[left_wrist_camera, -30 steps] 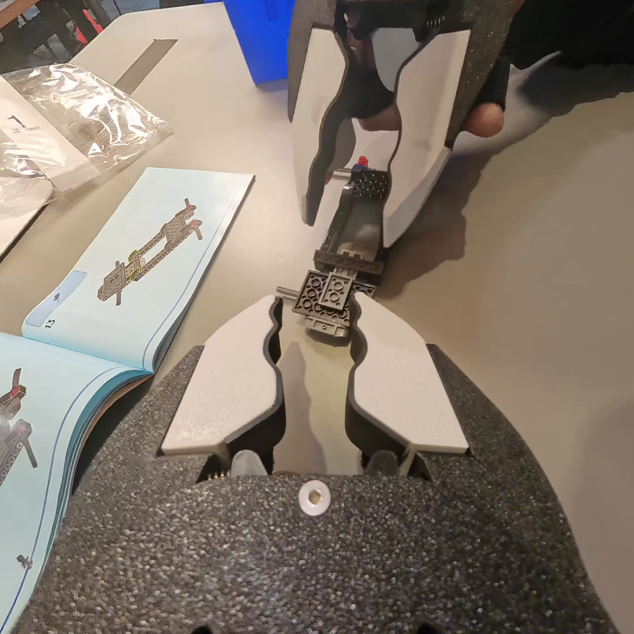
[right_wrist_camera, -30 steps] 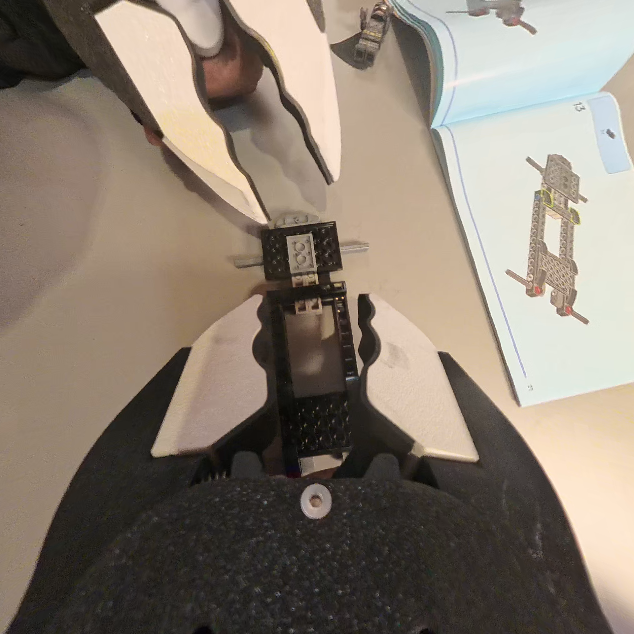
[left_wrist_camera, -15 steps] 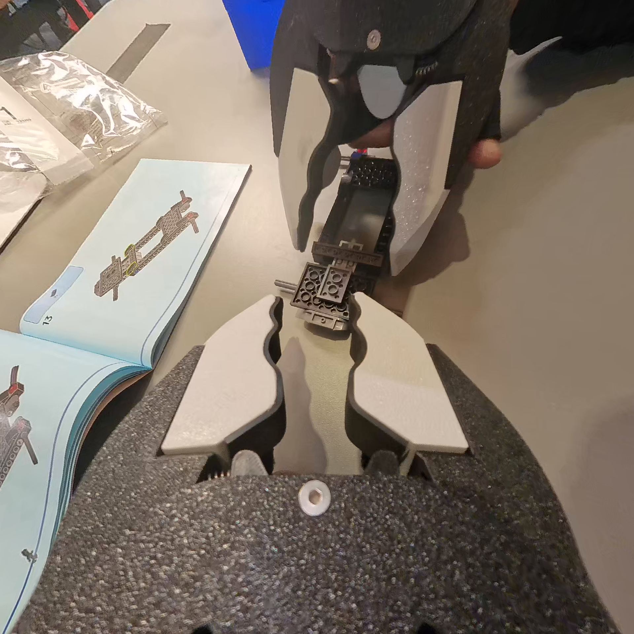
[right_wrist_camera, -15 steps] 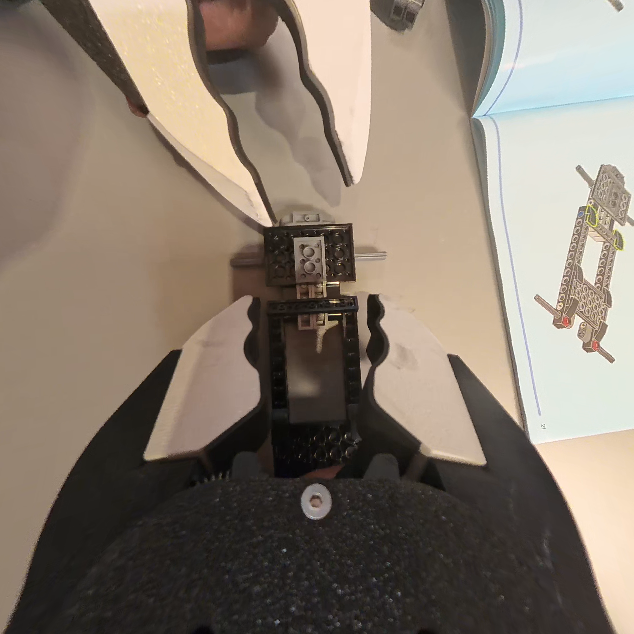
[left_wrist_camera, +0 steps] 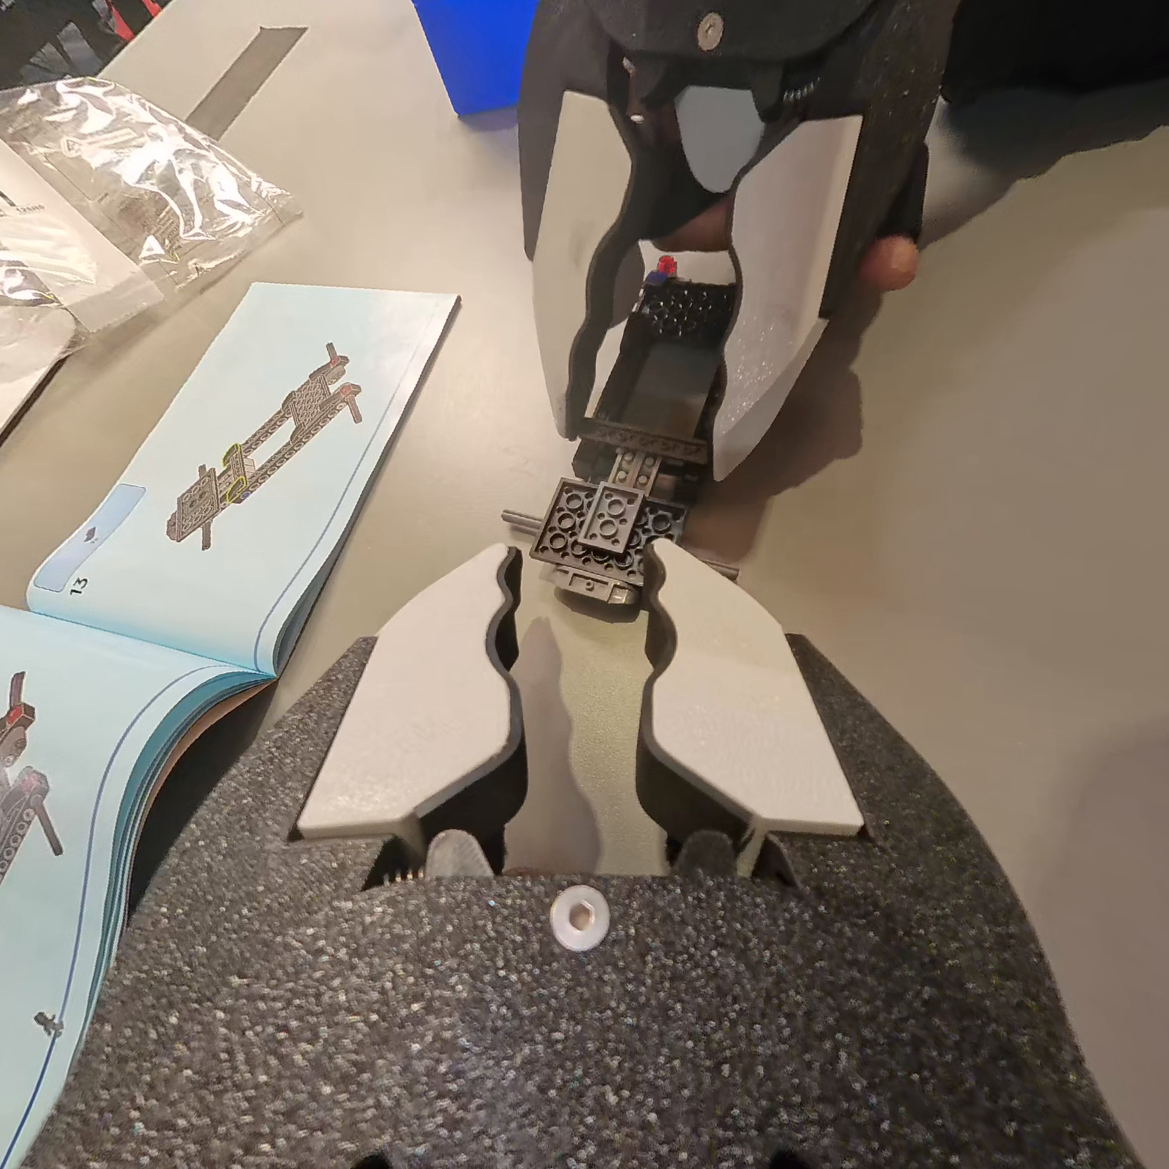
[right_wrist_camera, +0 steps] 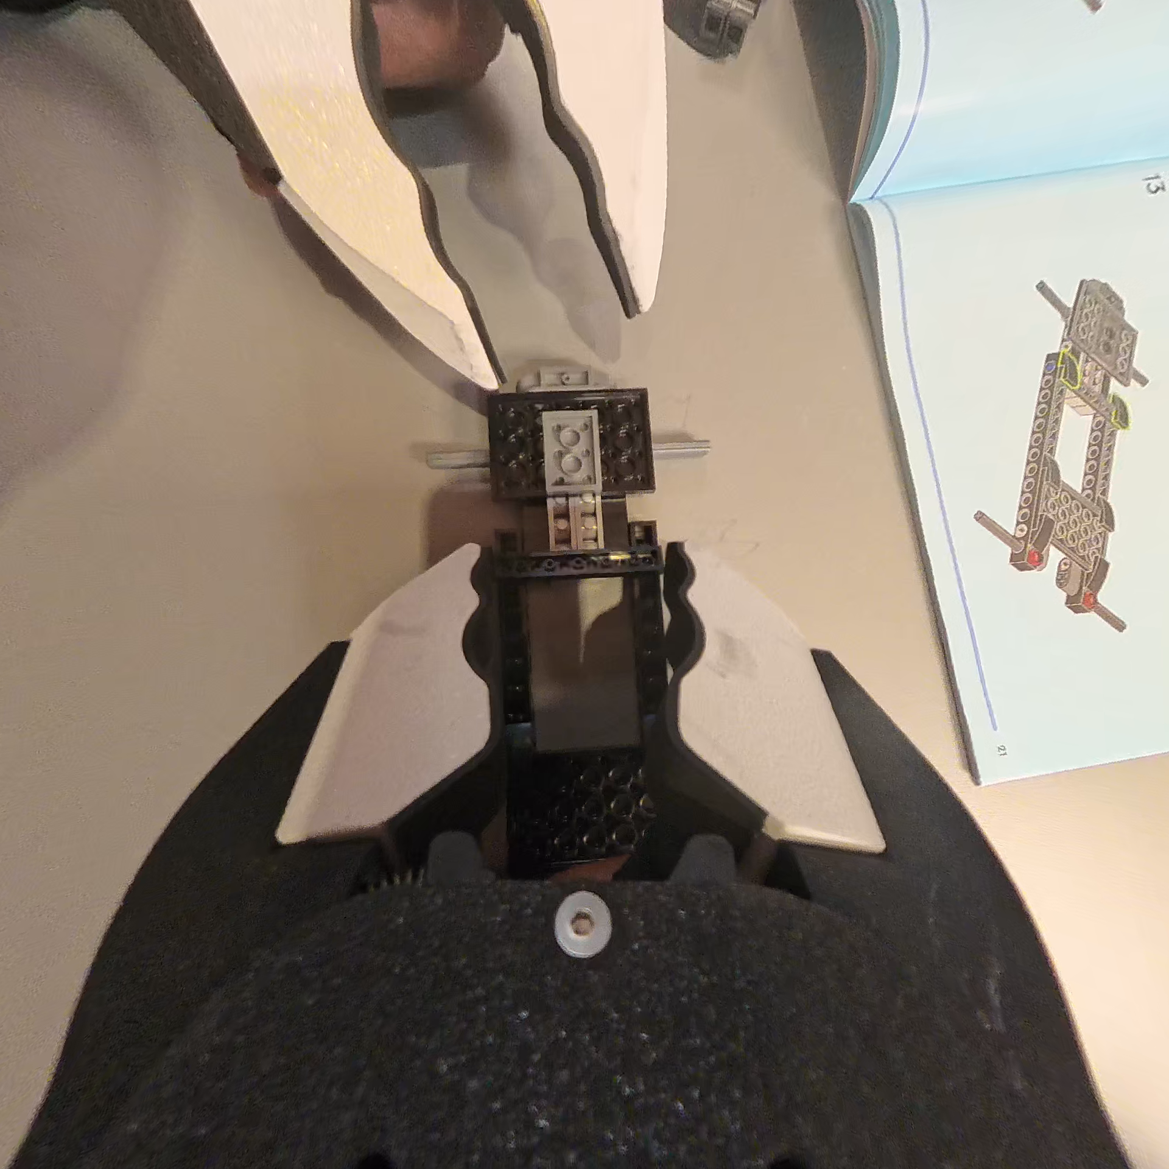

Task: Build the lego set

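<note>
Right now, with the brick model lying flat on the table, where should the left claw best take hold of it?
Probably the dark plate at its near end, with the left claw coming straight in along the model: its side edges are flat and parallel, and the axle sticks out sideways.

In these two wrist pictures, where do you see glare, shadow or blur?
Left wrist view: sharp overall, glare on the clear plastic bags, and the right tongs cast a dark shadow on the table. Right wrist view: softer, the left tongs are overexposed and blurred, and the black brick frame is nearly featureless.
</note>
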Tool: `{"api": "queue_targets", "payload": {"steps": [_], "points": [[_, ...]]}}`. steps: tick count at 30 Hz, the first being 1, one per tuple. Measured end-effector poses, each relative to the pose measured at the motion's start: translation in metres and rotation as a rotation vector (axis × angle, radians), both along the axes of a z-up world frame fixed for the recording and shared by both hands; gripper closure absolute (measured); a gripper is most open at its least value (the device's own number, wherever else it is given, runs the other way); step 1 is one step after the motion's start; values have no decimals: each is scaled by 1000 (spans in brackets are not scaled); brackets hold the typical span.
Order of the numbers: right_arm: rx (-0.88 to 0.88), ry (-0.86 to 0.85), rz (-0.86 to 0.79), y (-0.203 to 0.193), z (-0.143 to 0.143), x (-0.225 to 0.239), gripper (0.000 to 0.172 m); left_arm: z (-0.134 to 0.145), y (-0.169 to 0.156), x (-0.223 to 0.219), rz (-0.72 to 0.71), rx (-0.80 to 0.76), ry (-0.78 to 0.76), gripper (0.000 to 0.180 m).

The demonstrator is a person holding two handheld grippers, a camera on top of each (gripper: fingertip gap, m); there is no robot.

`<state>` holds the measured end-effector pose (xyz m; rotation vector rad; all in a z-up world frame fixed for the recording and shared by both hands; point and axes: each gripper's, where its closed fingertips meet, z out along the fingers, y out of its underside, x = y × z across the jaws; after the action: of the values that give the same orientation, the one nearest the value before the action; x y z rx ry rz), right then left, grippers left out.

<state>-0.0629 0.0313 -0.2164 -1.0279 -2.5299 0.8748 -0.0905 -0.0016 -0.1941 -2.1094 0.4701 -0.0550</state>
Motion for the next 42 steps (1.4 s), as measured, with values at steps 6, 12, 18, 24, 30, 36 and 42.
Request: {"api": "queue_targets", "payload": {"steps": [6,12,18,24,30,36,42], "points": [[8,-8,1,0,-3,2,118,-1,0,0,-3,-4,1,143],[12,1,-1,1,-1,1,115,-1,0,1,-6,-10,2,143],[23,-1,-6,6,3,4,113,-4,0,3,-23,-26,10,141],[28,9,-2,14,11,14,114,2,7,15,-77,9,9,132],[2,17,-9,22,14,22,114,-7,18,16,-151,-74,82,118],[-11,16,-5,26,13,28,115,-14,28,23,-227,-188,103,114],[-23,17,0,26,13,30,116,-25,35,30,-252,-242,143,111]]}}
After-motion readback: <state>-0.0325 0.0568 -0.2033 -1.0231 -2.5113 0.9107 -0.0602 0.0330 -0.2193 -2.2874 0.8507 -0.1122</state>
